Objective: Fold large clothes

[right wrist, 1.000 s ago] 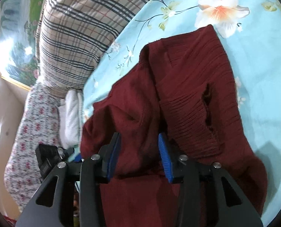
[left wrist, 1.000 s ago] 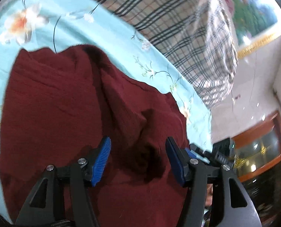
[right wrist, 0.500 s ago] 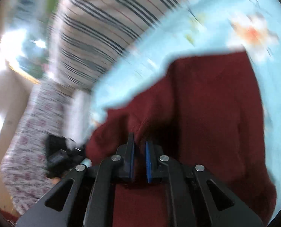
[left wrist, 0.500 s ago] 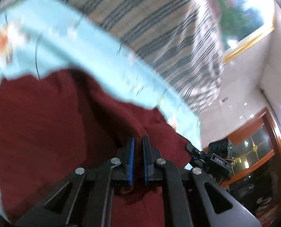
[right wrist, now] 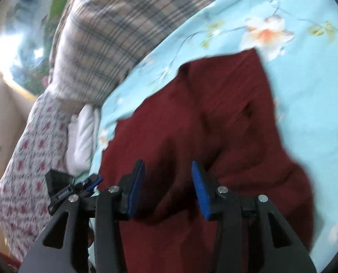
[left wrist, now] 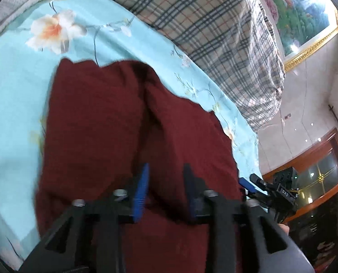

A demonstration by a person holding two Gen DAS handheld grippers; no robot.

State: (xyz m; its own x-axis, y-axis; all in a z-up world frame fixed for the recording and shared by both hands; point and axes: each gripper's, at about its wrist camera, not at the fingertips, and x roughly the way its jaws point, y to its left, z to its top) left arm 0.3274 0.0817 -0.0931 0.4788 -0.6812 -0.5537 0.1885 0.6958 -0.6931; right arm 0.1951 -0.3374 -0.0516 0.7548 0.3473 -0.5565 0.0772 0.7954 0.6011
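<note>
Lying on the floral sheet (left wrist: 14,95), the sweater (left wrist: 96,122) looks partly folded: it's gathered into a narrow-ish block w/ a deep crease down the middle and bumpy edges, so not a tidy fold yet. Plaid blanket (left wrist: 203,22) sits behind it, well apart from the work.

Left gripper (left wrist: 165,188): jaws spread, blue pads either side of a ridge of knit but not pinching it — released, hovering low over the near edge. Right gripper (right wrist: 167,187): same, jaws apart w/ cloth between them, nothing clamped. In the right view the sweater (right wrist: 232,118) shows one layer lapped over another, w/ a ragged far edge near the printed flower (right wrist: 265,34). White cloth (right wrist: 82,136) and a patterned pillow (right wrist: 25,163) are off to the side, not touching it.

Judgement: roughly mid-task. Side folds seem in; left to do is smoothing the centre ridge and prob. a final fold end to end. Blur in both views, so fine edge detail is unclear.
</note>
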